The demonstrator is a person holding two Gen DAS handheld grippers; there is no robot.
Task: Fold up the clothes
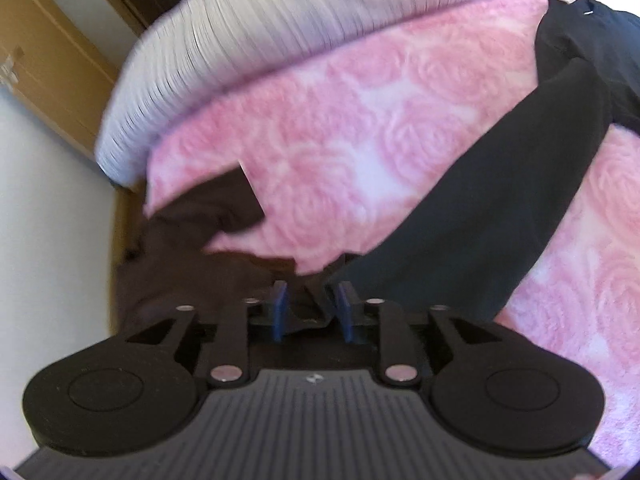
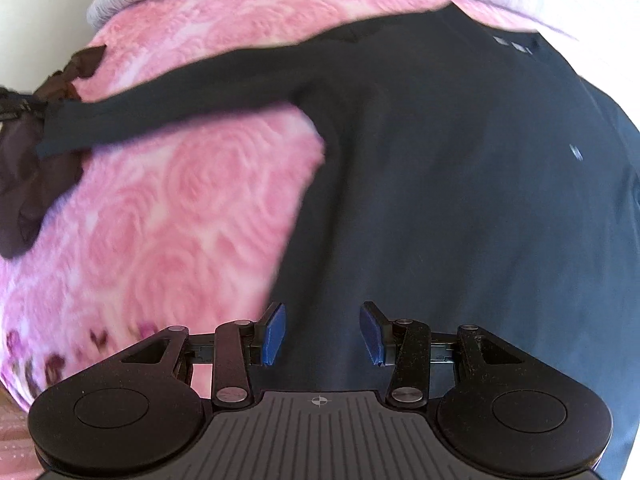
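Observation:
A dark navy long-sleeved top [image 2: 460, 168] lies spread on a pink rose-patterned blanket [image 2: 168, 208]. Its sleeve [image 1: 480, 208] stretches out to the left. My left gripper [image 1: 311, 300] sits at the sleeve's cuff with dark fabric between its blue pads [image 1: 280, 308]; the pads stand a little apart, so the grip is unclear. My right gripper [image 2: 323, 332] is open, just above the top's body near its lower left edge, holding nothing.
A dark brown garment [image 1: 192, 248] lies crumpled at the blanket's left edge, also seen in the right wrist view [image 2: 36, 176]. A white ribbed cover [image 1: 280, 32] lies at the bed's far side. A brown cabinet [image 1: 44, 68] stands beyond the bed.

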